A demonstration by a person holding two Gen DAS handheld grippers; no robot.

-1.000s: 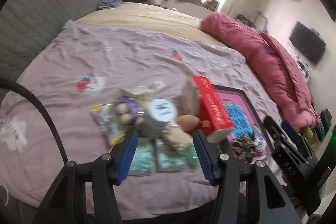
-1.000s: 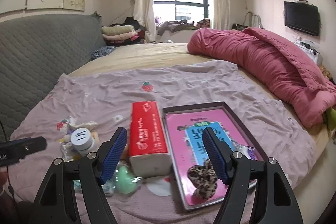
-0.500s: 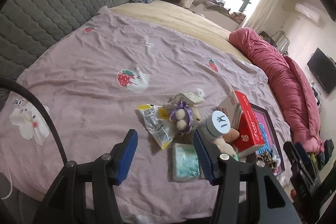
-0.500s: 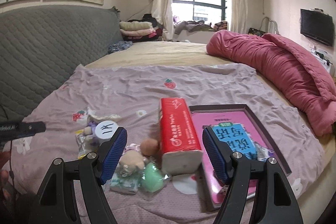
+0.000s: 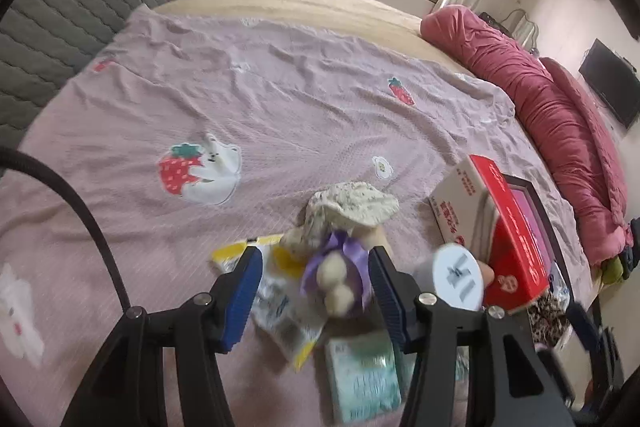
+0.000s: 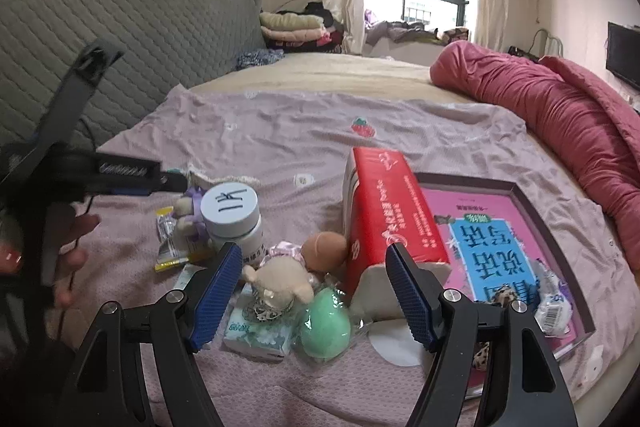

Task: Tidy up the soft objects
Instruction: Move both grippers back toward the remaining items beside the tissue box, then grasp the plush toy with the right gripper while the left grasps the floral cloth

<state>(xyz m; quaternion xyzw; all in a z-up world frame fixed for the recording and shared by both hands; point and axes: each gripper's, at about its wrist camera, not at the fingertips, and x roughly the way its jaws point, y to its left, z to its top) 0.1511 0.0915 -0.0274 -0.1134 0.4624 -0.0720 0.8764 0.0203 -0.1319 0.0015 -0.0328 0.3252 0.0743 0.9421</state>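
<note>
So the landmark here is the white-capped bottle (image 6: 232,217) standing in the clutter on the bed (image 5: 280,99). Going left to right from it: just left of the bottle, touching it, is the little plush toy with the purple bow (image 5: 338,277), lying on a yellow snack packet (image 5: 280,291). The left hand-held gripper (image 5: 316,291) is released, and the toy sits right in the gap between its pads with nothing pressing on it yet. The toy's long axis looks like it runs away from the hand-held gripper, toward its floppy hat (image 5: 352,207), so the pads would close across its narrow width. That's the nearer hand for this one, by a lot.

Right of the bottle and a bit closer to the camera, a beige plush (image 6: 280,287) lies on a tissue pack (image 6: 256,335), next to a green egg-shaped thing (image 6: 324,323). The right hand-held gripper (image 6: 312,299) is also released, hanging over that bunch without touching. Further right are the red tissue box (image 6: 384,219) and the tray (image 6: 532,195).
</note>
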